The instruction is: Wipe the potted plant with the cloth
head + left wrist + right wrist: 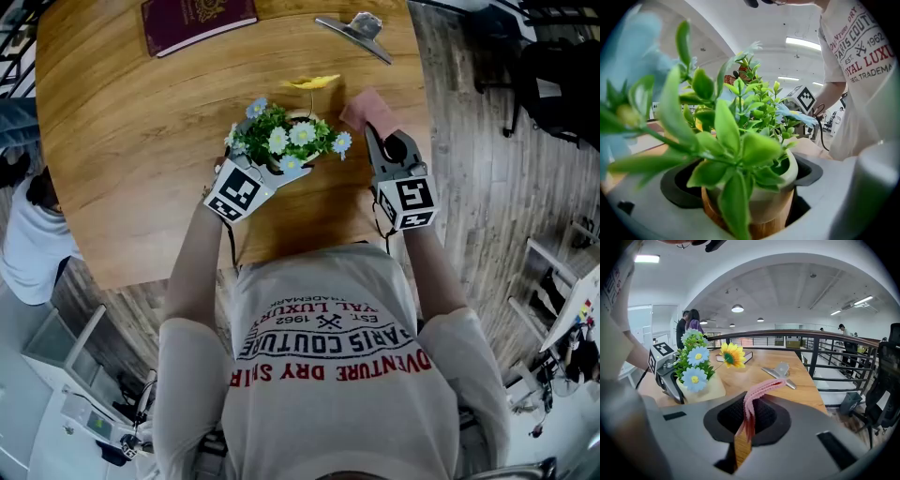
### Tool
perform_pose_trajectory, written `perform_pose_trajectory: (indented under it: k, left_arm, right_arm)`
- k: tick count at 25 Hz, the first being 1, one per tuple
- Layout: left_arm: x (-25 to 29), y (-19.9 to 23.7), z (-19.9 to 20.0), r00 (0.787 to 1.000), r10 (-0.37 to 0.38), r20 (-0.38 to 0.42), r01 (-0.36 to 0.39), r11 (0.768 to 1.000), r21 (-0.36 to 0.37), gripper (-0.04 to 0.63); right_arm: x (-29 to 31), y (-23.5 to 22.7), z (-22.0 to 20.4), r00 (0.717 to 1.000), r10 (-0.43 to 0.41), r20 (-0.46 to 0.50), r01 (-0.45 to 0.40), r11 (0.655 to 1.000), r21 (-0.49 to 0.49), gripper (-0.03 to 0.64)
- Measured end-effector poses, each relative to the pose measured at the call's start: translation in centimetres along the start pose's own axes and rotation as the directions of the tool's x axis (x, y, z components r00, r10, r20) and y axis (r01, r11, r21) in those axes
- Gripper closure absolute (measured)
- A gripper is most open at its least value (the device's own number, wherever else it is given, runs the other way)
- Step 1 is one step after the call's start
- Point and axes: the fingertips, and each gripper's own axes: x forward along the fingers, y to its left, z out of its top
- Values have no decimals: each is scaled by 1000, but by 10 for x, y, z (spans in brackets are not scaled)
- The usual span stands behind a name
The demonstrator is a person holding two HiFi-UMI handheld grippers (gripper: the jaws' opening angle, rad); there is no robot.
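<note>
On table [112,141], L gripper [281,173] grips potted plant [286,139], R gripper [380,141] pinches cloth [366,108], prob. beside.

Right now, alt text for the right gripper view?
The right claw is shut on a folded pink cloth that sticks up between its jaws. Beyond, over the wooden table, the left claw grips the potted plant with blue flowers; a sunflower lies behind it.

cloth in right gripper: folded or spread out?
Folded. The pink cloth stands in layered pleats, with the right gripper shut on its lower end.
</note>
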Motion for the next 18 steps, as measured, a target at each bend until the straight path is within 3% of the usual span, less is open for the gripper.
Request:
perform_pose_trajectory:
  k: [6,10,18]
  left_arm:
    - [-15,3,-8,995,95,-12,-96,994,-45,58]
    - [-35,5,-11,980,201,-3,-200,975,-96,60]
    - [-100,13,27,890,451,58,-439,886,-151,61]
  right_arm:
    - [-7,7,6,1000,0,29,0,1000,-24,581]
    - [-15,11,9,999,-1,49,4,999,-44,581]
    - [-40,14,39,992,1,125,13,995,-103,581]
